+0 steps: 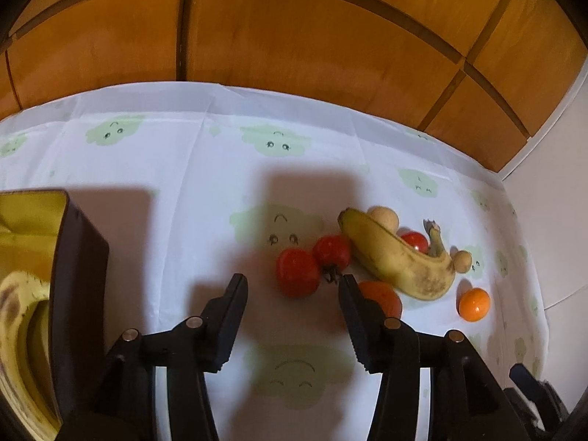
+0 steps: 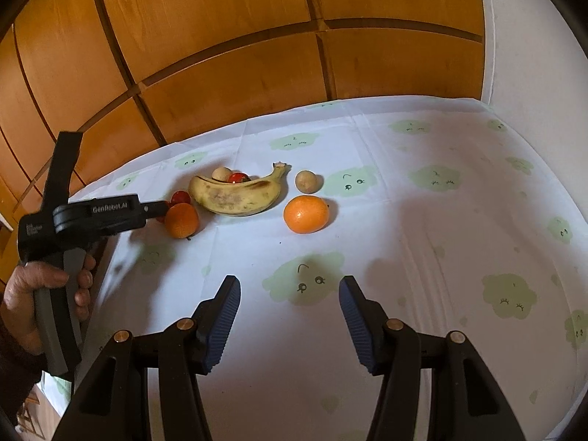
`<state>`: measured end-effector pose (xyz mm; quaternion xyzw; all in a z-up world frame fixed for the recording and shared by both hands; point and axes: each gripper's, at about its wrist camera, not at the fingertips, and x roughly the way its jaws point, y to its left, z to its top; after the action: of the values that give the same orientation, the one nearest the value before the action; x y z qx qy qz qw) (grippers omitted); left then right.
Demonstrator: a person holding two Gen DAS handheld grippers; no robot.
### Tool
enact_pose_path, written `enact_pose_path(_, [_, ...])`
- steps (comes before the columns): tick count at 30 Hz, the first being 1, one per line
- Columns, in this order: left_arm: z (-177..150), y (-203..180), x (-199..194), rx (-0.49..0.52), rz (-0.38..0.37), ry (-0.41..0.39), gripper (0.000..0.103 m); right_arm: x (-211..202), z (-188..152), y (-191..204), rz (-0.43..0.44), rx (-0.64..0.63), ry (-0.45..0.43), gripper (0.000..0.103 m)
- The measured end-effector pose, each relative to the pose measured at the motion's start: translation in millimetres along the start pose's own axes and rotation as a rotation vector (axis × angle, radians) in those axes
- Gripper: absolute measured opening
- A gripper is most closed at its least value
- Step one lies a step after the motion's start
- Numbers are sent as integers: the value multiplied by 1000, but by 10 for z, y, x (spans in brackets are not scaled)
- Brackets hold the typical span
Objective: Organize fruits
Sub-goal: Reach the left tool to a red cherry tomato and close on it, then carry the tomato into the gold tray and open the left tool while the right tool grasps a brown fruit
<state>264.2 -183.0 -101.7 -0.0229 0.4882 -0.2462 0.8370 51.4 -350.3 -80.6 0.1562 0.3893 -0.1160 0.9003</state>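
The left gripper [image 1: 292,281] hangs released, nothing between its pads, just short of two tomatoes [image 1: 297,272] at frame centre — a pick-up is starting. Next it must straddle one and carry it to the box [image 1: 79,275], lower left. The right gripper [image 2: 289,283] waits, also released.

table [image 2: 404,220] under printed cloth [image 2: 422,330] bears banana [image 2: 235,196], oranges [image 2: 305,214], tomatoes [image 1: 297,272].
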Motion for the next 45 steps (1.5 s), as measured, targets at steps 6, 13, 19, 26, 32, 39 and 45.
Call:
enact_pose_path(6, [90, -7, 89, 31, -7, 15, 44, 44, 6, -42, -9, 5, 11, 57])
enact_pose_path(13, [87, -11, 164, 55, -34, 27, 26, 89, 38, -78, -22, 10, 12, 57])
enact_pose_path(19, [-95, 6, 34, 53, -28, 17, 25, 138, 158, -197, -24, 42, 5, 57])
enact_pose_path(26, [-422, -26, -253, 69, -26, -14, 25, 252, 377, -301, 2, 71, 5, 57])
enact_pose_path(32, [-723, -88, -504, 119, -26, -42, 25, 402, 551, -307, 16, 69, 16, 57])
enact_pose_path(39, [-941, -154, -633, 151, -34, -51, 25, 739, 782, -259, 13, 54, 52, 45])
enact_pose_path(45, [-1026, -203, -663, 162, -44, -48, 25, 1004, 954, -151, 6, 17, 89, 45])
